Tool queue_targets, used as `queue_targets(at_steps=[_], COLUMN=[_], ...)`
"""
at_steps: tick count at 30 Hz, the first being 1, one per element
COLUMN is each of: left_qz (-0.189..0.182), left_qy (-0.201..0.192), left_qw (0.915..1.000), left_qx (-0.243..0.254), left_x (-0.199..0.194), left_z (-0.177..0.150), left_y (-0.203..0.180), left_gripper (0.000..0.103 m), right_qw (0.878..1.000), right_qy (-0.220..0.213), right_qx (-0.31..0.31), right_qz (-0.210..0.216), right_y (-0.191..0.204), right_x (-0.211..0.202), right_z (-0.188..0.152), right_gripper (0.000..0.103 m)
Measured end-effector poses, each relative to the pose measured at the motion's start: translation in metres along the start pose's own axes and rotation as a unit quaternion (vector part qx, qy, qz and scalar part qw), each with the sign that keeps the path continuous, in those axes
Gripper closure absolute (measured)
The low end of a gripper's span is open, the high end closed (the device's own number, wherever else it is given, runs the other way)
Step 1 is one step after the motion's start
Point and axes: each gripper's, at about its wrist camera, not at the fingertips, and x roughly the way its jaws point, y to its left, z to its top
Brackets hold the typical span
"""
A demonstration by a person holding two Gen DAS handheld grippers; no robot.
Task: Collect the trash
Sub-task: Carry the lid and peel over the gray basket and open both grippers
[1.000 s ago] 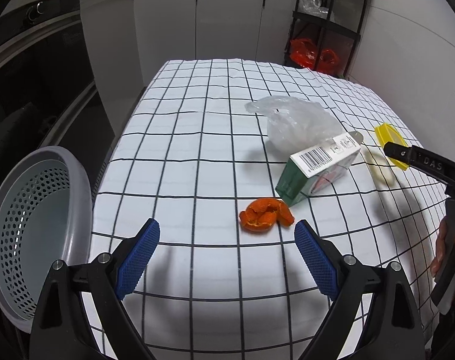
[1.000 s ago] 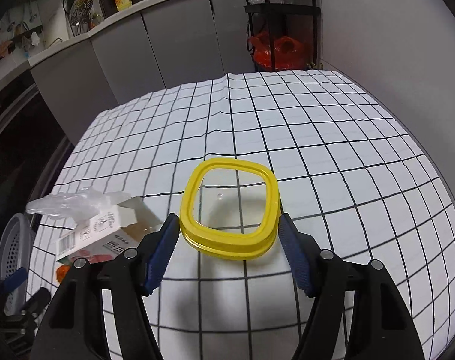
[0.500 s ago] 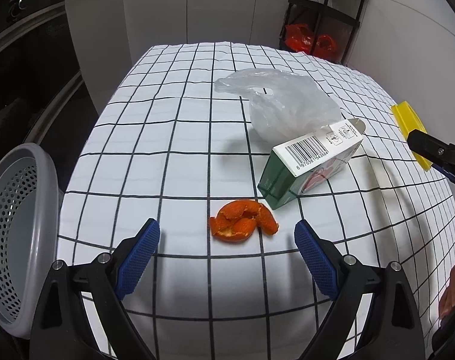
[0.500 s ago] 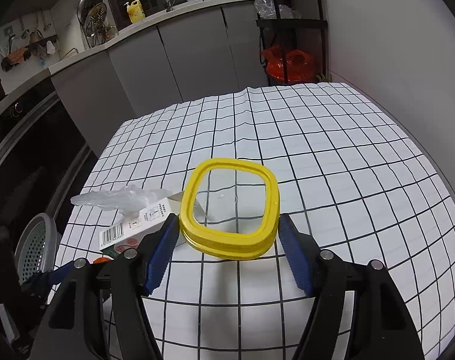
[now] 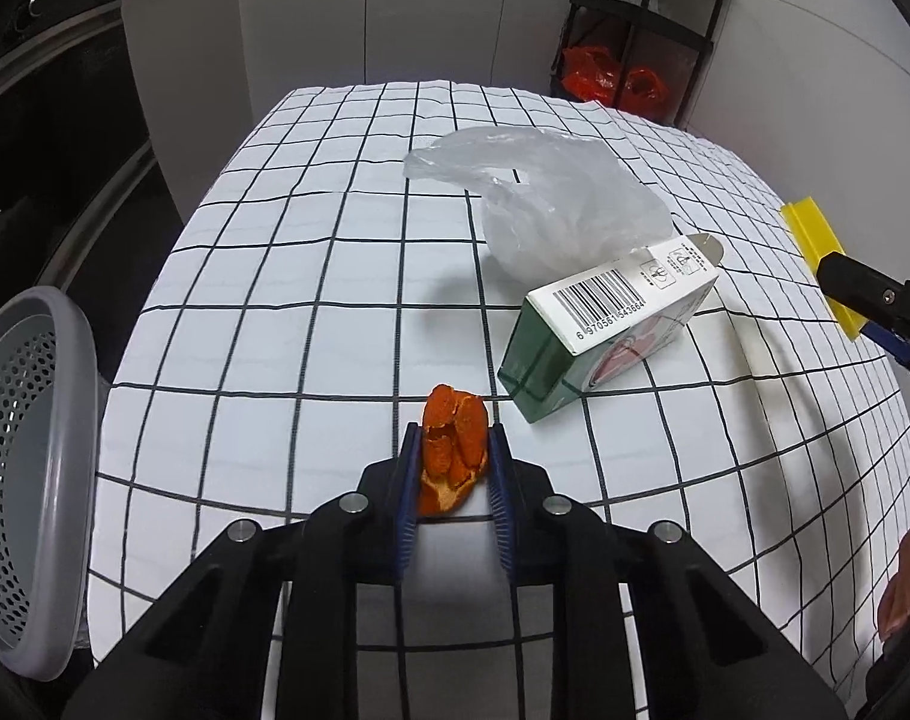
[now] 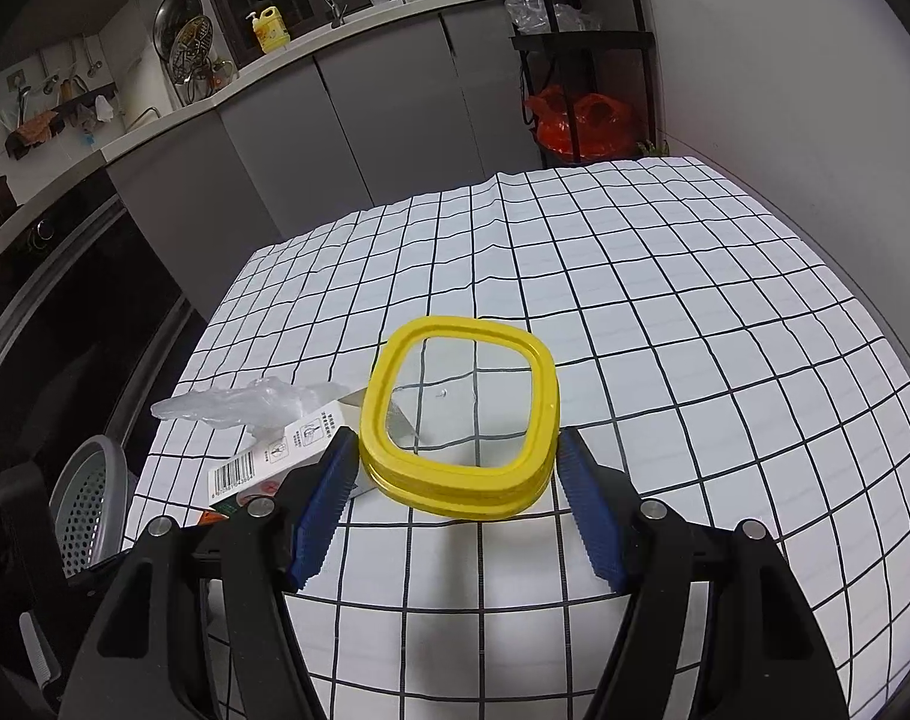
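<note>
My left gripper (image 5: 452, 450) is shut on an orange peel (image 5: 453, 455), squeezed upright between the blue pads just above the checked tablecloth. A green and white carton (image 5: 604, 330) lies on its side to the right of it, with a crumpled clear plastic bag (image 5: 550, 210) behind. My right gripper (image 6: 457, 468) is shut on a yellow-rimmed clear lid (image 6: 460, 414) and holds it above the table; the lid's edge also shows at the right in the left wrist view (image 5: 814, 258). The carton (image 6: 269, 468) and bag (image 6: 233, 405) appear left of the lid.
A grey perforated basket (image 5: 29, 468) stands off the table's left edge; it also shows in the right wrist view (image 6: 89, 504). Grey kitchen cabinets (image 5: 395, 18) and a black shelf rack with red bags (image 5: 622, 72) stand beyond the table's far end.
My left gripper moved forward and closed on the orange peel, which now stands pinched between the pads. My right gripper has lifted the yellow lid higher.
</note>
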Motion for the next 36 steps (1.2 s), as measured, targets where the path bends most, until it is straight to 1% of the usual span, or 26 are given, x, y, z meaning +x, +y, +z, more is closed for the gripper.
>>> queue_targets(at_steps=[5,9,13,16,19,22,26,31,36], left_qz=[0.01,0.021,0.036,0.05,0.059,0.07,0.084,0.1,0.116], left_qy=[-0.016,-0.032,-0.045,-0.064,-0.073,-0.085,-0.096,-0.087,-0.071], left_qw=[0.9998,0.9993,0.9982,0.9965,0.9952,0.9932,0.9903,0.9873,0.9834], left_qx=[0.004,0.0,-0.015,-0.021,-0.025,-0.037,-0.055,-0.087,-0.12], left_x=[-0.02,-0.041,-0.06,-0.082,-0.098,-0.118,-0.138,-0.149,-0.148], left_z=[-0.006,-0.01,-0.011,-0.013,-0.014,-0.018,-0.026,-0.044,-0.062], left_y=[0.009,0.023,0.043,0.056,0.07,0.089,0.121,0.168,0.213], left_gripper=[0.083,0.083,0.083,0.083,0.083,0.083,0.083,0.083,0.083], right_qw=[1.0,0.999,0.999,0.999,0.997,0.995,0.992,0.987,0.979], right_qy=[-0.014,-0.025,-0.02,-0.019,-0.023,-0.023,-0.018,0.001,0.021], right_qx=[-0.002,-0.009,-0.024,-0.036,-0.058,-0.072,-0.089,-0.113,-0.147], right_qz=[0.009,0.024,0.03,0.035,0.043,0.062,0.082,0.114,0.142], right_y=[0.004,0.018,0.036,0.051,0.073,0.096,0.126,0.172,0.223], right_x=[-0.014,-0.027,-0.029,-0.032,-0.038,-0.043,-0.048,-0.046,-0.03], right_z=[-0.001,-0.01,-0.023,-0.032,-0.04,-0.047,-0.057,-0.069,-0.077], right_gripper=[0.038,0.038,0.038,0.038,0.038,0.038,0.038,0.038,0.038])
